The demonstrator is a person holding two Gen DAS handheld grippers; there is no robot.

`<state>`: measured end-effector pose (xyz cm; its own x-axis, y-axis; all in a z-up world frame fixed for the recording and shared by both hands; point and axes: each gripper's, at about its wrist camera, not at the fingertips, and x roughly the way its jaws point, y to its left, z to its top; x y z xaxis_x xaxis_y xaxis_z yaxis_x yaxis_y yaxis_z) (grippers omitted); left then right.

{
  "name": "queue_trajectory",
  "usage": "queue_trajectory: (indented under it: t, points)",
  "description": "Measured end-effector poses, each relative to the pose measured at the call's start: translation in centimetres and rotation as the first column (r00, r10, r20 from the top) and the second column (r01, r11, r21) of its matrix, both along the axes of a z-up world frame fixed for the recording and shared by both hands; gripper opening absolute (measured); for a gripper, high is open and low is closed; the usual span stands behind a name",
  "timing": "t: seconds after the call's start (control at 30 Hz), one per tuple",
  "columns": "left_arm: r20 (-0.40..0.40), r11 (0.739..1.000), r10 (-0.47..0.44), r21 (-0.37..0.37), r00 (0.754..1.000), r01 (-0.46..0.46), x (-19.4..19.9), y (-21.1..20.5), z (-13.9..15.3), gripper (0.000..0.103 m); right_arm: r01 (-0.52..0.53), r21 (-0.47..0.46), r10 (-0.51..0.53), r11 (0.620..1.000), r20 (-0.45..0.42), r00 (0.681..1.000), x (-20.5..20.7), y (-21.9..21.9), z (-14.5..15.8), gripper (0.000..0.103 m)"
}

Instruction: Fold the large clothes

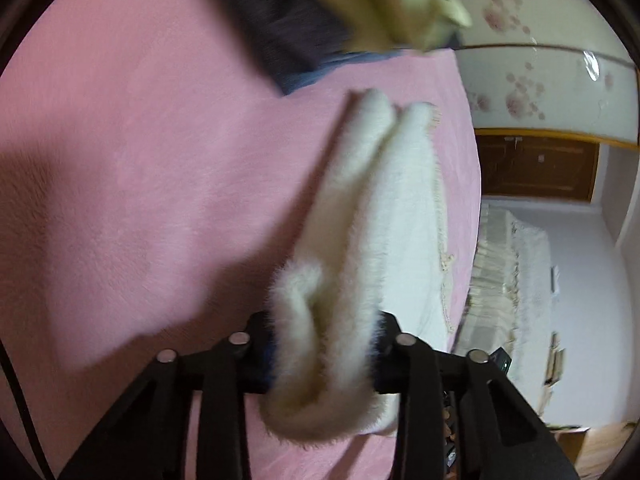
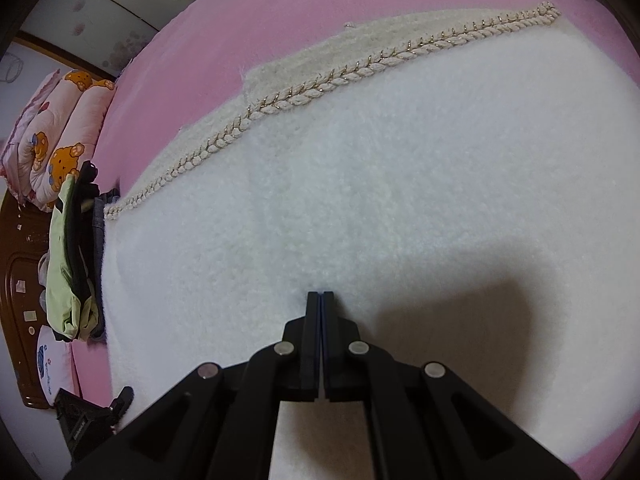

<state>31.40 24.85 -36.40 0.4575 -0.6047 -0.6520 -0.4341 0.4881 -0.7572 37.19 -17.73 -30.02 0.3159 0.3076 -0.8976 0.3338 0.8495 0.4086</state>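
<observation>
From the left wrist, the left tool (image 1: 322, 350) has its two black fingers clamped on a thick bunched fold of the white fluffy garment (image 1: 360, 240). The fleece bulges out in soft rolls between and below the fingers, then runs away from the tool across the pink bedspread (image 1: 140, 160), ending in two rounded lobes. Beyond those lobes lies a pile of other clothes: a dark garment (image 1: 272, 20) with a pale green garment (image 1: 400, 0) on top, both blurred. To the right of the white garment the bedspread ends, and past it stand a cabinet front with a flower pattern (image 1: 540, 80) and a brown wooden door (image 1: 536, 168).

From the right wrist, the right tool (image 2: 322, 294) has its fingers pressed flat together with nothing between them, the tips down at the surface of the white fluffy garment (image 2: 360, 200); whether they press into it I cannot tell. The garment lies spread wide over the pink bedspread (image 2: 280, 12), filling most of the view. Along its far edge runs a twisted cream braid trim (image 2: 320, 84). Left of the garment sits the stack of folded clothes (image 2: 72, 260), green and dark, and beyond that a pink quilt with bear prints (image 2: 60, 136) against a dark wooden headboard (image 2: 20, 280).
</observation>
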Motion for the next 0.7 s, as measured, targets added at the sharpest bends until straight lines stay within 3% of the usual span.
queue_trajectory:
  t: [0.3,0.5,0.6,0.7]
  points:
    - [0.238,0.997,-0.037,0.079,0.971,0.019,-0.9,-5.7,10.7,0.022,-0.090,0.055,0.087,0.994,0.057,0.995,-0.4,-1.1,-0.3,0.000]
    - [0.345,0.990,-0.079,0.139,0.935,0.033,-2.3,-13.3,17.1,0.022,-0.213,0.074,0.207,0.974,0.080,0.975,-0.3,-2.0,-0.1,0.000]
    - [0.377,0.990,-0.100,0.129,0.921,0.055,-2.7,-17.2,19.1,0.022,-0.253,0.126,0.244,0.959,0.085,0.966,0.0,-3.0,-0.4,0.000]
    - [0.396,0.978,-0.172,0.177,0.902,0.108,-3.2,-22.2,20.6,0.022,-0.279,0.200,0.265,0.939,0.091,0.960,0.3,-4.6,-1.0,0.000]
